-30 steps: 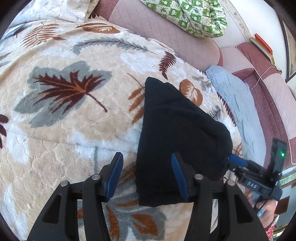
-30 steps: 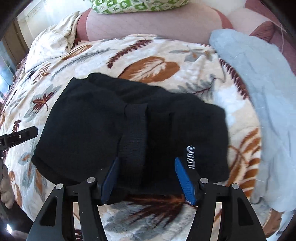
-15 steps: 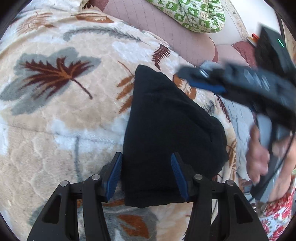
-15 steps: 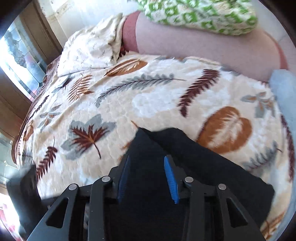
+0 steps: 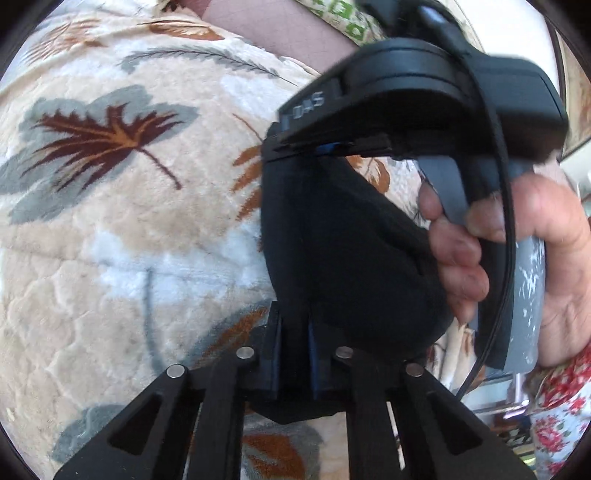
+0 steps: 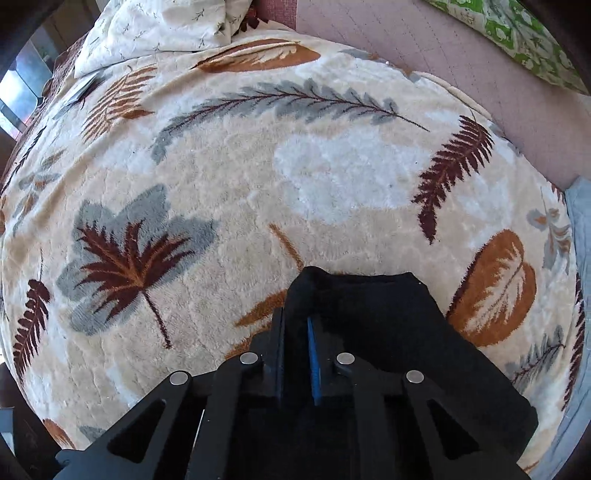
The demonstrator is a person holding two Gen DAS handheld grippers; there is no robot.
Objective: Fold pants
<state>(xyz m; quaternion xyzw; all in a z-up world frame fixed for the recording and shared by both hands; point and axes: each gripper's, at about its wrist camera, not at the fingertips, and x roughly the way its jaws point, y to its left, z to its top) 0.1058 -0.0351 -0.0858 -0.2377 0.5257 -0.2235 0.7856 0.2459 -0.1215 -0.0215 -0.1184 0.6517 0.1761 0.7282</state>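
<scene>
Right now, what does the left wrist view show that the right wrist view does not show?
Only the left wrist view shows the right gripper from outside, pinching the far edge of the black pants, with the person's hand on its grey handle. Only the right wrist view shows the white pillow, the light blue cloth and a wide part of the leaf-patterned blanket. Both show a gripper shut on the pants, over that blanket.

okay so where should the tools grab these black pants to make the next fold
Grip the black pants at the corners of one folded edge, one tool each, coming in low from the near side. Both the left tool and right tool are clamped on such edges now.
</scene>
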